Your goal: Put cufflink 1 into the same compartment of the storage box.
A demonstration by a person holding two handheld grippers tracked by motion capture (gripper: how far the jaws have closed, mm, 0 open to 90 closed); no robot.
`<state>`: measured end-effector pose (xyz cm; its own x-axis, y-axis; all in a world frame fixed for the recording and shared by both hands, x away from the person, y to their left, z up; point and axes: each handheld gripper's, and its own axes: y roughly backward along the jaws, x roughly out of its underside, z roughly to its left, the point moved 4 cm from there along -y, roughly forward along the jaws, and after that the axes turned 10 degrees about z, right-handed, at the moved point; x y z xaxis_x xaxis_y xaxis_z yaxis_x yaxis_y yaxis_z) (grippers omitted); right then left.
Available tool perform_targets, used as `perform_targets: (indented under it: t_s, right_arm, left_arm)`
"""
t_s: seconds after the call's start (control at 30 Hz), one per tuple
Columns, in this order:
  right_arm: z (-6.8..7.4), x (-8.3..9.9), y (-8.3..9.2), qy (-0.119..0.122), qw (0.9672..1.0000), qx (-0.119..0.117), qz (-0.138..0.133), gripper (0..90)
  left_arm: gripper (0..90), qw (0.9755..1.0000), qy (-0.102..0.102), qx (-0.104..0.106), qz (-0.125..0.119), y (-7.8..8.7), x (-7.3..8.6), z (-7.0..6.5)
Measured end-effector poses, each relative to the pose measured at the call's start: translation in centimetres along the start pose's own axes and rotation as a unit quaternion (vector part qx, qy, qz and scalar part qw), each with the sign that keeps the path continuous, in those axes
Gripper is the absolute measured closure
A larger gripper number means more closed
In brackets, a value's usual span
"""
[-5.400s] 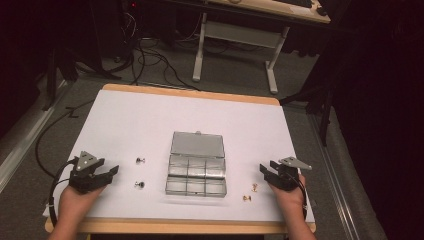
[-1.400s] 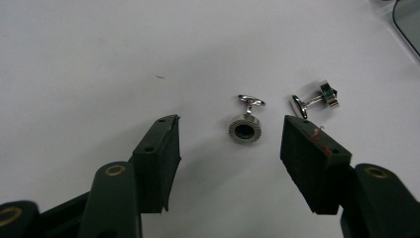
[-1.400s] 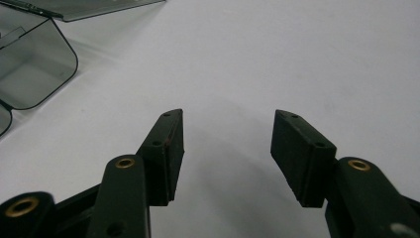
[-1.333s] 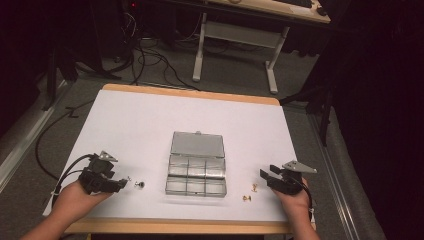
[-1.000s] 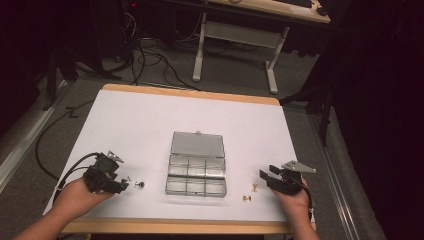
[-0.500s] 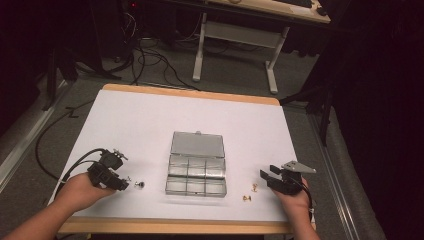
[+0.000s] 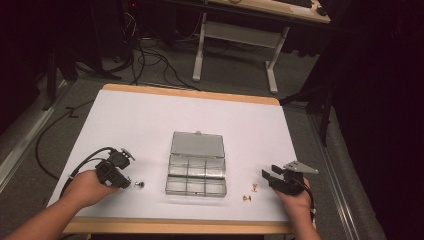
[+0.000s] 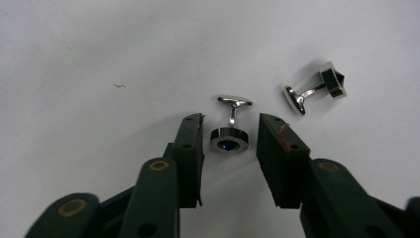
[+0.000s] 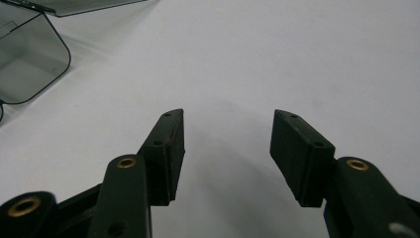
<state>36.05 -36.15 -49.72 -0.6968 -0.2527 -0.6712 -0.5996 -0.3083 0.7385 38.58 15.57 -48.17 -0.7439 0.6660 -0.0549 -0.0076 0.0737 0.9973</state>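
Note:
In the left gripper view a silver cufflink (image 8: 229, 140) with a dark blue face lies on the white table between my left gripper's (image 8: 230, 121) jaws. The jaws have just been closing, and a gap shows on each side of it. A second silver cufflink (image 8: 317, 88) lies just beyond, to the upper right. From above, the left gripper (image 7: 125, 183) rests at the table's near left, with a silver cufflink (image 7: 141, 184) at its tips. My right gripper (image 7: 268, 173) (image 9: 228, 116) sits open and empty at the near right, beside two gold cufflinks (image 7: 254, 188).
A clear compartment box (image 7: 196, 179) lies at the table's middle with its lid (image 7: 196, 145) folded back. A corner of that lid (image 9: 29, 69) appears in the right gripper view. Cables and a desk frame (image 7: 235, 35) stand on the floor beyond the far edge.
The left hand has edged right toward the silver cufflink and turned its gripper down over it. The right hand has stayed put.

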Motion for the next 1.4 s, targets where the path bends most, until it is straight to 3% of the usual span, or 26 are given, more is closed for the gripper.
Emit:
perform_targets:
  t_s: [0.17, 0.37, 0.83, 1.03, 1.4]
  right_arm:
    - [-0.1, 0.0, 0.0, 0.0, 1.0, 0.001, 0.003, 48.2]
    - [0.0, 0.0, 0.0, -0.005, 1.0, -0.002, 0.002, 48.3]
    - [0.0, 0.0, 0.0, -0.007, 1.0, -0.004, 0.002, 48.4]
    - [0.0, 0.0, -0.1, -0.008, 1.0, -0.005, 0.003, 48.4]
    - [0.0, 0.1, -0.2, -0.007, 0.9999, -0.005, 0.006, 48.4]
  left_arm:
    - [72.1, 0.9997, -0.015, -0.015, 0.008, 0.0, -0.2, -0.3]
    - [73.3, 0.9993, -0.026, -0.021, 0.016, 0.1, -0.2, -0.4]
    - [73.4, 0.9997, -0.022, -0.007, 0.006, 2.0, -0.4, -0.7]
    - [73.5, 0.9991, -0.037, -0.013, 0.014, 2.7, -0.8, -1.3]
    - [73.5, 0.9988, -0.047, 0.005, 0.01, 4.1, -1.9, -2.8]
